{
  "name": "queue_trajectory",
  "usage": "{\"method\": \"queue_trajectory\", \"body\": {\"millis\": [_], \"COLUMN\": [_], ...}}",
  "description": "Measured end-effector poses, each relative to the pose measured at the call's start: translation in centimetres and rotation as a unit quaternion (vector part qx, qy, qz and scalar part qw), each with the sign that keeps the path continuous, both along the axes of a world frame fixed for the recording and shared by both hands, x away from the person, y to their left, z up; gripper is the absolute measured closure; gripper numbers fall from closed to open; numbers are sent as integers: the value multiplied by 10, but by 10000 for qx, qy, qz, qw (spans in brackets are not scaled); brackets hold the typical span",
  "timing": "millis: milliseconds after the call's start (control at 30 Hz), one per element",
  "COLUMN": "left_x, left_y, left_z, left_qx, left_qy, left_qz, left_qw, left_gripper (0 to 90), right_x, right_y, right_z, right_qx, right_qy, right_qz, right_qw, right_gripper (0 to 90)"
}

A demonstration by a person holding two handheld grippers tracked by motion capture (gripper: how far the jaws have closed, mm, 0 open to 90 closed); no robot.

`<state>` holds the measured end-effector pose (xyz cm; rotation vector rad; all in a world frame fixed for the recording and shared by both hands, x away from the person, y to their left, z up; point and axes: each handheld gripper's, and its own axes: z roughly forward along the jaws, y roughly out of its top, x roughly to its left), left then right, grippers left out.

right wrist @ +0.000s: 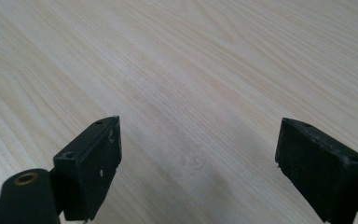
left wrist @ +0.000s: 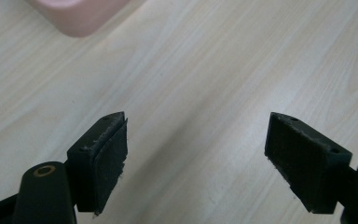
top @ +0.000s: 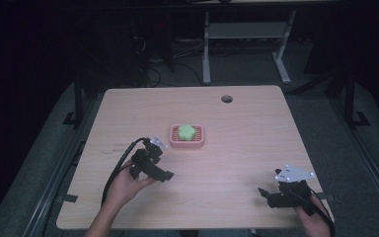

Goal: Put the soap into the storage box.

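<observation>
left gripper (top: 154, 163): jaws spread wide, nothing in them, pink rectangular plastic tray (top: 199, 143) with the green flower-shaped soft piece (top: 186, 131) just ahead, so probably lining up | right gripper (top: 269, 193): jaws apart too, empty, parked over bare light wood table (top: 237, 163), well off from the tray

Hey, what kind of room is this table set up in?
Probably a lab or workshop: a bare wooden table on grey carpet, a desk frame and loose cables on the dim floor behind, and hand-held tools for recording.
</observation>
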<state>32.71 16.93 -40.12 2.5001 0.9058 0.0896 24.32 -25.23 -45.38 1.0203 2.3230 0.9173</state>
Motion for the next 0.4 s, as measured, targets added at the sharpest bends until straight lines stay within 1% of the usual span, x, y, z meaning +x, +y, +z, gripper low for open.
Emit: {"method": "queue_trajectory", "body": {"millis": [33,67,133,167,233,267,300,367,400], "left_x": [-3,-4,-6,-11,-17,-17,-22,-29,-29], "left_y": [1,2,4,7,9,9,13,18,18], "left_z": [-1,-2,-2,-3,-6,-6,-9,-13,-13], "left_qx": [-56,-28,-41,-72,-110,-110,-125,-163,-163], "left_qy": [-1,-12,-16,-40,-79,-79,-124,-171,-171], "left_qz": [62,44,35,26,100,100,116,176,176], "left_qw": [10000,10000,10000,10000,9999,9999,9998,9996,9996], "left_gripper": [210,210,210,210,209,209,208,208,208], "right_x": [0,0,0,0,-1,-1,-1,0,0], "right_y": [0,0,0,0,0,0,0,0,0], "right_z": [0,0,0,0,0,0,0,0,0], "right_qx": [-1,-2,-9,-14,-13,-13,-11,-11,-11], "right_qy": [-5,-6,-7,-9,-17,-17,-14,-17,-17], "right_qz": [0,-4,0,1,-5,-5,-5,-6,-6], "right_qw": [10000,10000,10000,10000,10000,10000,10000,10000,10000], "right_gripper": [138,138,138,138,138,138,138,138,138]}}
